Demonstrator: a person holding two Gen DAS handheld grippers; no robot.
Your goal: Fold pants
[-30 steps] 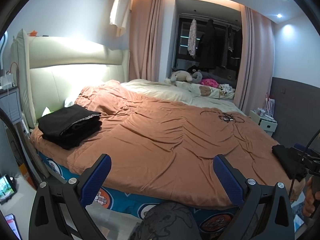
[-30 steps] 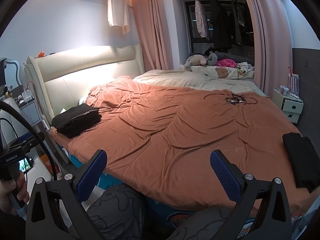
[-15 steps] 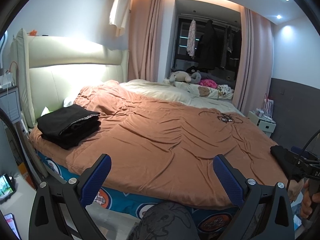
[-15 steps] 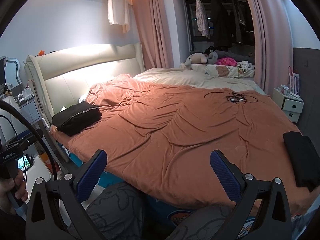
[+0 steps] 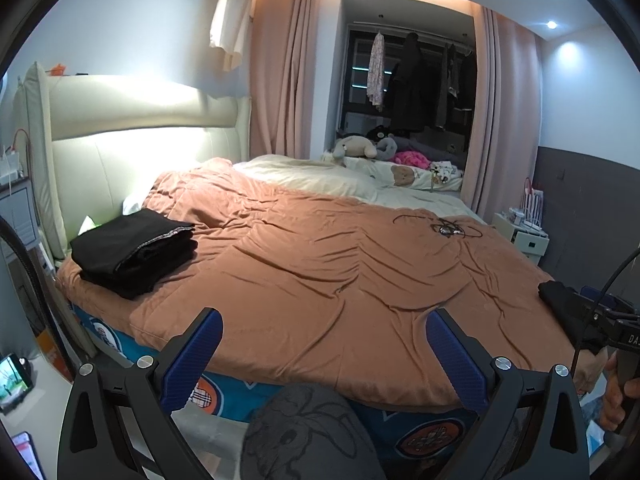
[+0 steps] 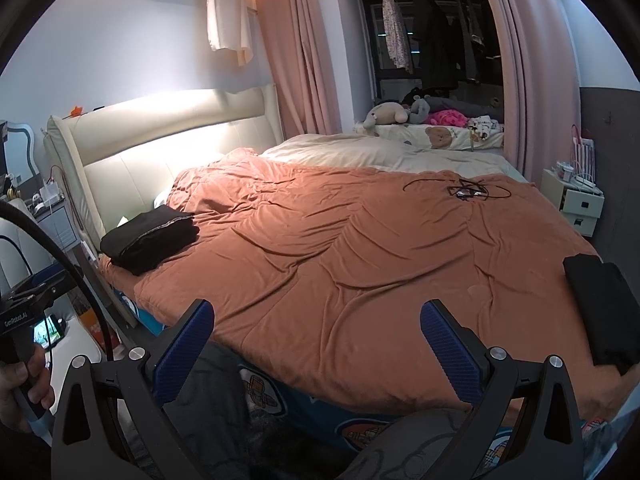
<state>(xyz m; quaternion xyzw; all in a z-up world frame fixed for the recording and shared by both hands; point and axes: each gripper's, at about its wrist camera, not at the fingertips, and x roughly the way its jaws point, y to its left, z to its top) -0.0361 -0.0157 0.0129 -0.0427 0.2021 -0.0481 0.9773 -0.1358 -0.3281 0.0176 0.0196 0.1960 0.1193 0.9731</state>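
A stack of folded black pants [image 5: 134,250] [image 6: 150,238] lies on the near left corner of the bed, by the headboard. Another black garment [image 6: 604,312] [image 5: 566,312] lies folded at the bed's right edge. My left gripper [image 5: 320,354] hangs open over the front edge of the bed, nothing between its blue pads. My right gripper [image 6: 316,350] is likewise open and empty, held short of the bed's front edge. Both grippers are well away from either garment.
An orange-brown duvet [image 5: 340,272] covers the bed, with a tangle of black cable [image 6: 464,190] on its far right. A cream headboard [image 6: 168,148] stands left, a white nightstand [image 6: 576,204] right. Grey-clad knees [image 5: 312,436] are below. Plush toys [image 5: 360,146] lie far back.
Both views have shifted only slightly; the grippers stay open and empty and the garments have not moved.
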